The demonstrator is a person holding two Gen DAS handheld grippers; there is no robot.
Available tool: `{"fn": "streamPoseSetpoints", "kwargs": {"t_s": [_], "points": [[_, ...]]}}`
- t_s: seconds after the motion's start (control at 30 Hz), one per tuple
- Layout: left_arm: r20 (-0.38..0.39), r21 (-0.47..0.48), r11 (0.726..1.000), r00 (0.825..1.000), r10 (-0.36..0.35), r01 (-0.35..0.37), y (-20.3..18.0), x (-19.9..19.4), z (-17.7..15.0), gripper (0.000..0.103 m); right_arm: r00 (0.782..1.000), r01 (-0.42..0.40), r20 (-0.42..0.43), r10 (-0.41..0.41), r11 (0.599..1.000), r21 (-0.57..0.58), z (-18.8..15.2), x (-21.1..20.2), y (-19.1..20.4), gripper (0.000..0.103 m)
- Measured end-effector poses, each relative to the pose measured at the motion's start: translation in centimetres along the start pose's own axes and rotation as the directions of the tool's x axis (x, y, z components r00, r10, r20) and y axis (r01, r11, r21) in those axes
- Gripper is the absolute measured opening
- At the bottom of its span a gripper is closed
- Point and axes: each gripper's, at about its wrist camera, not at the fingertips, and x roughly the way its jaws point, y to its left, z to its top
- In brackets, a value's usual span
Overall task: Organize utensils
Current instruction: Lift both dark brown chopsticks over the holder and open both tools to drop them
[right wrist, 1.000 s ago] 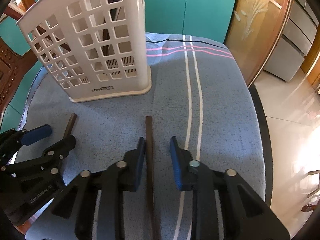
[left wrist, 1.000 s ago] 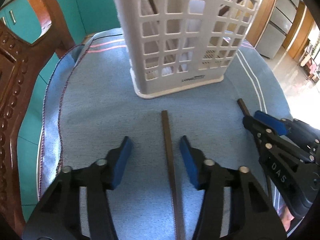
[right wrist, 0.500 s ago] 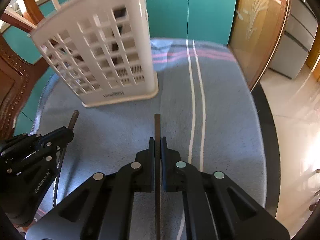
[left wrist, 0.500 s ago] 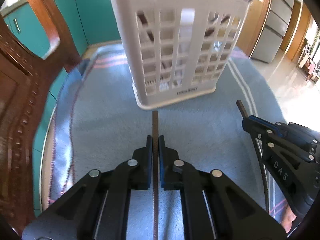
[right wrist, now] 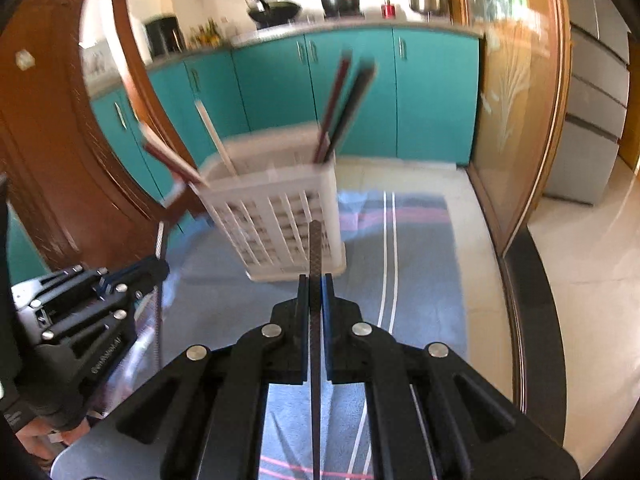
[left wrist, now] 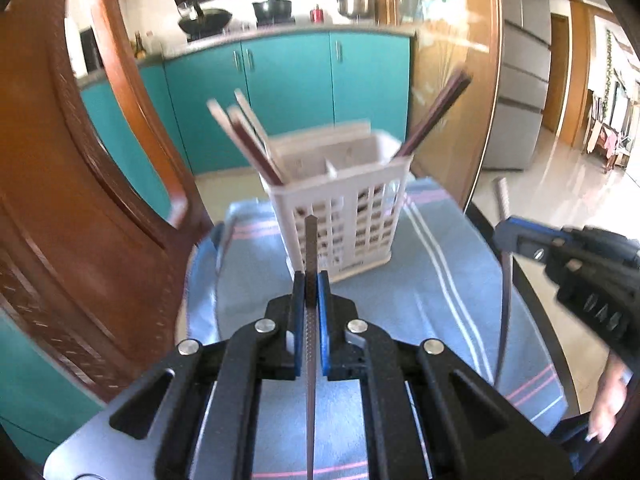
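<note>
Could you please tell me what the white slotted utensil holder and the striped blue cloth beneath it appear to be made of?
The white slotted utensil holder looks like moulded plastic with a matt finish: thin, even walls, a regular grid of square cut-outs and an inner divider. The striped blue cloth seems to be a woven towel, perhaps cotton: a soft, fuzzy, non-reflective surface with white and pink stripes woven in.

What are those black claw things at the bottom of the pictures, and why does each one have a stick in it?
Those are two pinching tools, and a person holds one in each hand. Each tool carries a small camera looking out along its fingers, so you get one picture per hand. In the left-hand picture, the left gripper is shut on a dark chopstick. In the right-hand picture, the right gripper is shut on another chopstick. Ahead stands a white basket on a blue striped cloth, with more chopsticks already standing inside it. Each picture also shows the other tool at its side.
</note>
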Motion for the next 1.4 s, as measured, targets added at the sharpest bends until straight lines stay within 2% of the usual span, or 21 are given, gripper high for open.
{"fn": "streamPoseSetpoints", "kwargs": {"t_s": [0.17,0.37,0.5,0.6,0.7,0.77,0.83,0.9,1.03,1.17,1.4], "points": [[0.11,-0.012,1.0,0.994,-0.012,0.013,0.8,-4.9,2.8,0.007,0.989,-0.037,0.146,0.032,0.999,0.03,2.5,-5.9,-0.1,0.007],[0.259,-0.096,0.993,0.965,-0.042,0.068,3.0,-10.0,8.2,0.007,0.957,-0.082,0.285,0.058,0.994,0.075,7.1,-10.3,-0.1,0.007],[0.359,-0.163,0.981,0.932,-0.044,0.109,4.6,-12.1,10.7,0.007,0.922,-0.081,0.384,0.042,0.993,0.084,9.8,-12.4,0.9,0.007],[0.454,-0.217,0.967,0.891,-0.017,0.13,5.6,-13.1,11.8,0.007,0.893,-0.086,0.448,0.034,0.992,0.095,10.9,-12.9,1.3,0.007],[0.509,-0.248,0.961,0.86,0.023,0.121,5.9,-12.0,12.0,0.007,0.869,-0.08,0.494,0.016,0.991,0.108,11.3,-12.4,1.2,0.007],[0.508,-0.255,0.963,0.86,0.057,0.087,5.6,-10.4,12.0,0.007,0.857,-0.055,0.514,-0.015,0.991,0.119,11.4,-11.1,1.2,0.007],[0.497,-0.246,0.968,0.864,0.083,0.048,5.1,-8.4,12.0,0.007,0.864,-0.018,0.501,-0.046,0.992,0.121,11.6,-9.2,1.2,0.007],[0.472,-0.229,0.973,0.876,0.102,0.009,4.6,-6.3,11.7,0.007,0.873,-0.001,0.483,-0.058,0.993,0.12,11.5,-7.4,0.9,0.007],[0.44,-0.2,0.98,0.894,0.085,0.006,3.9,-4.2,11.2,0.007,0.903,0.025,0.424,-0.071,0.993,0.113,11.4,-4.4,0.6,0.007],[0.412,-0.173,0.985,0.909,0.068,0.004,3.2,-2.6,10.9,0.007,0.929,0.015,0.365,-0.057,0.993,0.115,11.0,-2.0,0.3,0.007],[0.351,-0.178,0.983,0.936,0.029,0.036,3.5,0.3,10.2,0.007,0.954,0.027,0.296,-0.054,0.995,0.094,10.0,1.2,0.6,0.007]]}}
